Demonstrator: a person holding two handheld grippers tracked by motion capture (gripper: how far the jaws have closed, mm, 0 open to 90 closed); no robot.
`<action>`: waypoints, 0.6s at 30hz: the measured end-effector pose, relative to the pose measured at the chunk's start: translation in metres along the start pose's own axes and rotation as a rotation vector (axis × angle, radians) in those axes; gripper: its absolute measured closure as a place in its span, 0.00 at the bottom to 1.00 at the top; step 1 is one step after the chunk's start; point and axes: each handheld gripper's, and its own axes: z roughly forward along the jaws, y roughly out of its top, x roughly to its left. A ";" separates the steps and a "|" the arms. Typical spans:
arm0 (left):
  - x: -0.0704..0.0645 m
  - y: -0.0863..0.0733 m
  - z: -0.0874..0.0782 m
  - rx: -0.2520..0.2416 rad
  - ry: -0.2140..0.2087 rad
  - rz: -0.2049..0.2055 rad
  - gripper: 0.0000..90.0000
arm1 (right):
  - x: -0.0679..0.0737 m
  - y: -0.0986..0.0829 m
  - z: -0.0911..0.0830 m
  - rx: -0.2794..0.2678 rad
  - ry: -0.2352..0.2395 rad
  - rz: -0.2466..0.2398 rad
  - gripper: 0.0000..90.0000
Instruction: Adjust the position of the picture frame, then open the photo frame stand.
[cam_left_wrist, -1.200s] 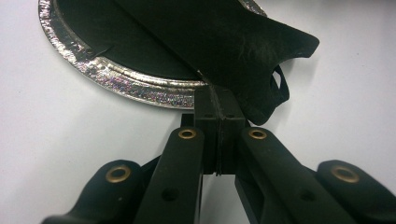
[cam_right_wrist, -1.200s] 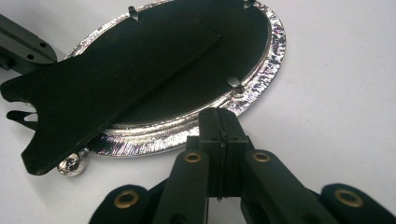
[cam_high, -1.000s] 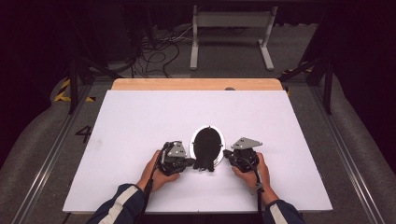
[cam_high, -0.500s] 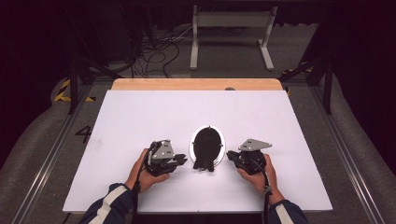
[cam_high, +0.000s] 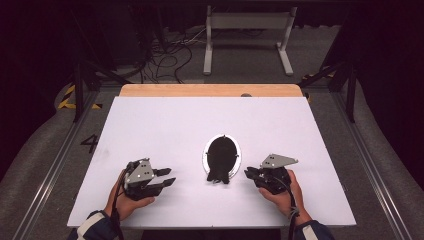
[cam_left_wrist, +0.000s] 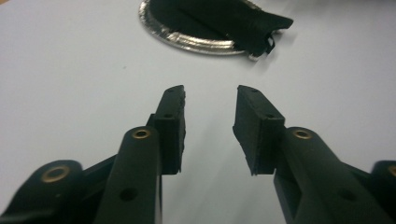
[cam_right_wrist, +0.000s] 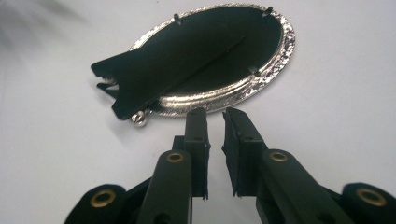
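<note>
Desk (cam_high: 165, 125) with white top, seen from above; oval silver-rimmed frame (cam_high: 221, 154) lying flat near the middle, back side up, black backing with a black stand flap jutting past the near end of the rim.

Left gripper (cam_high: 167, 176) held in a hand at the near left of the desk, well apart from the frame, fingers aimed rightward toward it. From the left gripper view: frame (cam_left_wrist: 205, 23) at the top, ahead of the fingers (cam_left_wrist: 170, 119) and off beyond them, bare white surface between. Fingers spread to a moderate gap, holding nothing, touching nothing.

Right gripper (cam_high: 248, 173) held in a hand at the near right, fingers pointing left toward the frame's near end, close by. From the right gripper view: frame (cam_right_wrist: 210, 60) just beyond the fingertips (cam_right_wrist: 197, 121), silver rim right ahead of them, stand flap reaching off to the left, a small silver ball at the rim's lower left edge. Fingers narrowed to a thin slit, nothing between them; contact with the rim not clear enough to tell.
</note>
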 end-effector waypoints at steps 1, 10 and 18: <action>0.001 -0.004 -0.003 0.005 0.009 -0.007 0.66 | 0.001 -0.001 -0.001 0.005 0.004 -0.002 0.89; 0.005 -0.030 -0.021 0.017 0.089 -0.084 0.45 | 0.011 -0.002 -0.001 0.023 0.040 -0.013 0.85; 0.011 -0.047 -0.034 0.049 0.139 -0.135 0.31 | 0.020 0.000 0.010 0.061 0.062 -0.036 0.73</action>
